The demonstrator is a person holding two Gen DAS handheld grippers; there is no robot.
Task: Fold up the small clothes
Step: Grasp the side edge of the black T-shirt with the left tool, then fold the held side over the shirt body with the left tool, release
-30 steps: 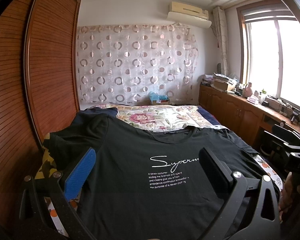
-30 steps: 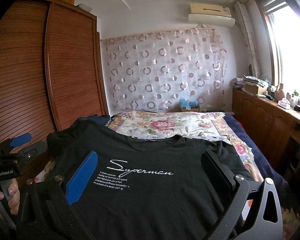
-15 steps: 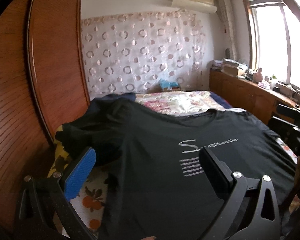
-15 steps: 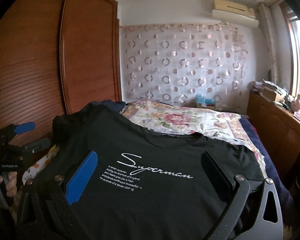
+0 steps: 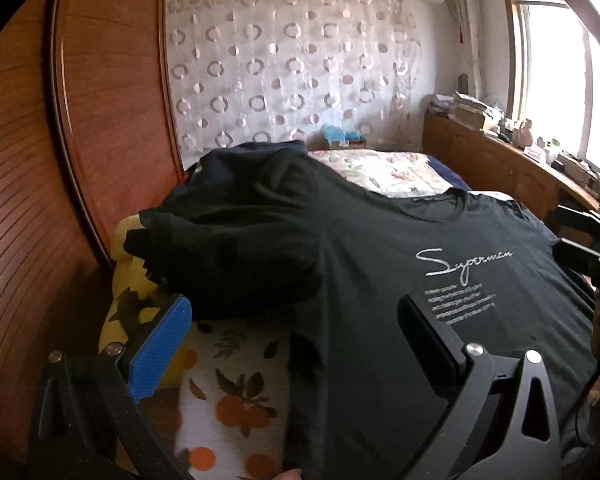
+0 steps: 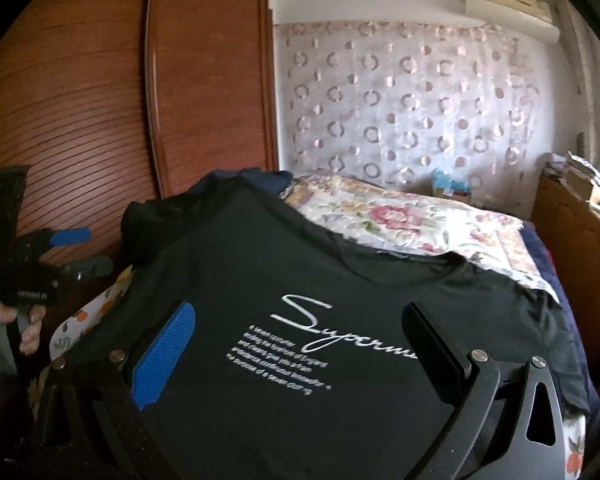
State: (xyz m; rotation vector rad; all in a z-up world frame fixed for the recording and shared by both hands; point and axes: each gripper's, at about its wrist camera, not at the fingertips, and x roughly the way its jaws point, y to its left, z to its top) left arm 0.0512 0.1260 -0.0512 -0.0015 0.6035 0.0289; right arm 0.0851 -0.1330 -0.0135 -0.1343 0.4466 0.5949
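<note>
A black T-shirt lies spread face up on the bed, its white "Superman" script and small lines of text showing on the chest, its collar toward the flowered quilt that covers the bed beyond the shirt. The shirt's left sleeve is bunched over a dark blue garment just past it, next to the wooden wardrobe. Beside the shirt's left edge the orange-and-leaf print sheet is bare. The left gripper hovers above that left edge of the shirt, its jaws spread wide with nothing between them; the blue pad is over the sheet and the black finger over the shirt's chest. The right gripper hangs over the printed chest of the shirt, jaws likewise wide apart and empty. In the right wrist view the left gripper appears off the shirt's left side, near the wardrobe, held by a hand. A patterned curtain hangs on the wall beyond the quilt
</note>
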